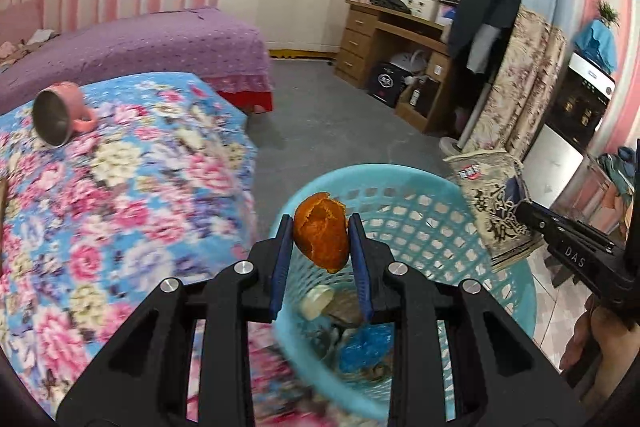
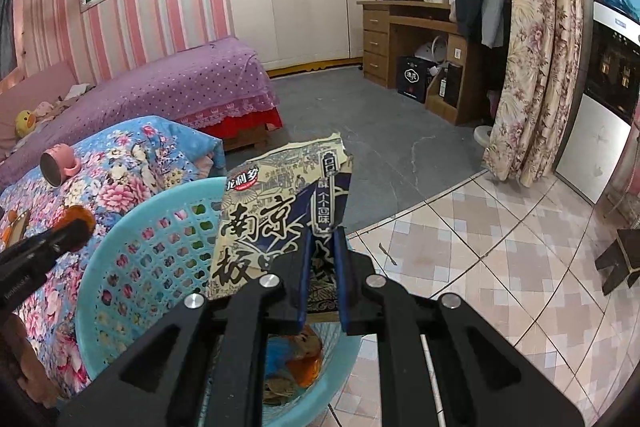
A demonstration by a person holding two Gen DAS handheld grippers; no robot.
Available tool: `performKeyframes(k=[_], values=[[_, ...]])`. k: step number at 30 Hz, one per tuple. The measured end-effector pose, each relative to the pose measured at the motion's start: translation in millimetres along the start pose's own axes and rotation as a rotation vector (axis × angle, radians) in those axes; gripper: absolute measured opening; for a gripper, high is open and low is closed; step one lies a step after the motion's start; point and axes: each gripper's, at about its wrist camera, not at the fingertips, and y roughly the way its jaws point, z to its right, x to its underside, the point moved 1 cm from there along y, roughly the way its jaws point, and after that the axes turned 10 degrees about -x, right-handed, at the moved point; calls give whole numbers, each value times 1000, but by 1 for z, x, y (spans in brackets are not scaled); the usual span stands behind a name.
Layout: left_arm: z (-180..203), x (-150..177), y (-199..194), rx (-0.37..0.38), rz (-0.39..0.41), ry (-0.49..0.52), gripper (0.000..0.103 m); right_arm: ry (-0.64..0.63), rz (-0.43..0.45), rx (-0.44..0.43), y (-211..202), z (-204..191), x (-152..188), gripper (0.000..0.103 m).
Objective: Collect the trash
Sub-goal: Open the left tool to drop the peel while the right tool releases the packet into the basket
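Note:
My left gripper (image 1: 320, 223) is shut on a piece of orange peel (image 1: 320, 235), held over the mouth of a light blue mesh basket (image 1: 424, 199). Scraps lie at the basket's bottom, among them a blue wrapper (image 1: 366, 347). My right gripper (image 2: 323, 235) is shut on a printed snack bag (image 2: 276, 211), which stands up over the same basket (image 2: 132, 259). In the left wrist view the right gripper (image 1: 524, 213) holds that bag (image 1: 492, 203) just right of the basket rim. The right wrist view shows the left gripper (image 2: 76, 227) with the peel (image 2: 80, 217) at the left.
A floral blanket (image 1: 120, 187) covers the surface left of the basket, with a pink metal cup (image 1: 60, 115) lying on its side. A purple bed (image 1: 140, 43), a wooden desk (image 1: 384, 39), a floral curtain (image 2: 536, 75) and a tiled floor (image 2: 480, 267) surround it.

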Motion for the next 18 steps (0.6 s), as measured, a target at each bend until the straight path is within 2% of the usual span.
performKeyframes(k=[1, 3, 5, 6, 11, 18], values=[[7, -1, 2, 0, 3, 16, 28, 2, -2, 0, 1, 0, 0, 12], [16, -2, 5, 1, 6, 38, 40, 2, -7, -1, 3, 0, 0, 12], [18, -5, 4, -26, 25, 38, 72, -6, -12, 0, 4, -3, 1, 12], [16, -7, 3, -37, 34, 32, 76, -10, -15, 0, 5, -4, 1, 12], [-8, -14, -2, -91, 59, 6, 88, -31, -32, 4, 10, -11, 2, 12], [-66, -17, -19, -170, 65, -73, 94, -57, -47, 13, 14, -26, 5, 15]])
